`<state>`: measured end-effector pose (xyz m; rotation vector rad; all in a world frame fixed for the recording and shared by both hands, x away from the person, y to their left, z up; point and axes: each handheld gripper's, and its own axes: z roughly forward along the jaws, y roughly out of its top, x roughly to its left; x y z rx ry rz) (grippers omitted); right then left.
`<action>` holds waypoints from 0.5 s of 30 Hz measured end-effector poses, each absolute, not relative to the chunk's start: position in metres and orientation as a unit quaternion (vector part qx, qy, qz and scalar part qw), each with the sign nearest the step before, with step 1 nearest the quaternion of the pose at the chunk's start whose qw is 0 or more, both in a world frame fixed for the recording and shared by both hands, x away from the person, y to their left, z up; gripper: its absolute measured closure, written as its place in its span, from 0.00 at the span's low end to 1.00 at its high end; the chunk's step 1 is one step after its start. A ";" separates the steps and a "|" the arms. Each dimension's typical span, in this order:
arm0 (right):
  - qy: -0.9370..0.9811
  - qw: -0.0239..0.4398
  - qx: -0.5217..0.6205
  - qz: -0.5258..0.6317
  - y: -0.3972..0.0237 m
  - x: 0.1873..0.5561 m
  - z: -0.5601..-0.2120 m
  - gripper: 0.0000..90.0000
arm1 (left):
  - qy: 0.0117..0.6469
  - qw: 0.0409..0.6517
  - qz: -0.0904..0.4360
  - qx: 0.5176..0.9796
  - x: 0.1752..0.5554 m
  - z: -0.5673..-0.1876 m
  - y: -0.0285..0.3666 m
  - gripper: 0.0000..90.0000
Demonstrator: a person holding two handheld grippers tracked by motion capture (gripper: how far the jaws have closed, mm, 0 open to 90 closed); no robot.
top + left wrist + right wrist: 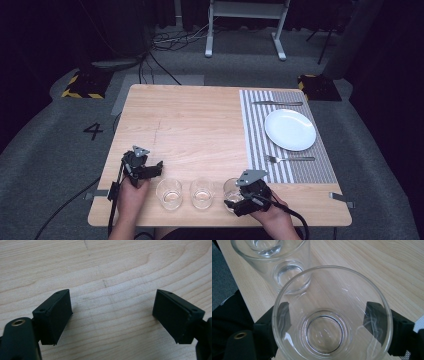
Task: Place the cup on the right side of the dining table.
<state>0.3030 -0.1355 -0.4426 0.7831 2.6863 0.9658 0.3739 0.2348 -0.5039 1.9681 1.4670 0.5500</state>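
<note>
Three clear empty glasses stand in a row near the table's front edge: the left glass (170, 193), the middle glass (202, 193) and the right glass (231, 188). My right gripper (235, 198) is open, its jaws on either side of the right glass (332, 290); I cannot tell whether the pads touch it. In the right gripper view (328, 312) the middle glass (287, 272) and the left glass (265, 246) line up behind it. My left gripper (155, 169) hovers open just left of the row, over bare wood, with nothing between its jaws (112, 305).
The wooden table (200, 125) carries a striped placemat (255, 130) on its right side, with a white plate (290, 129), a knife (277, 103) beyond it and a fork (290, 159) in front. Metal clips sit at the front corners.
</note>
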 end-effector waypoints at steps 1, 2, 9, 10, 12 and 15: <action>0.904 0.089 0.262 0.327 -0.136 0.303 -0.442 0.21 | 0.555 0.308 0.208 0.744 0.374 -0.504 0.235 0.18; 0.904 0.090 0.262 0.327 -0.135 0.302 -0.441 0.21 | 0.555 0.308 0.208 0.744 0.374 -0.504 0.235 0.18; 0.904 0.091 0.253 0.332 -0.135 0.303 -0.430 0.21 | 0.555 0.308 0.208 0.745 0.374 -0.504 0.235 0.18; 0.904 0.091 0.252 0.334 -0.135 0.303 -0.428 0.21 | 0.555 0.308 0.208 0.744 0.374 -0.504 0.235 0.18; 0.902 0.093 0.253 0.336 -0.136 0.304 -0.425 0.21 | 0.555 0.308 0.208 0.744 0.374 -0.504 0.235 0.18; 0.901 0.095 0.254 0.339 -0.138 0.306 -0.421 0.21 | 0.555 0.308 0.208 0.745 0.374 -0.504 0.235 0.18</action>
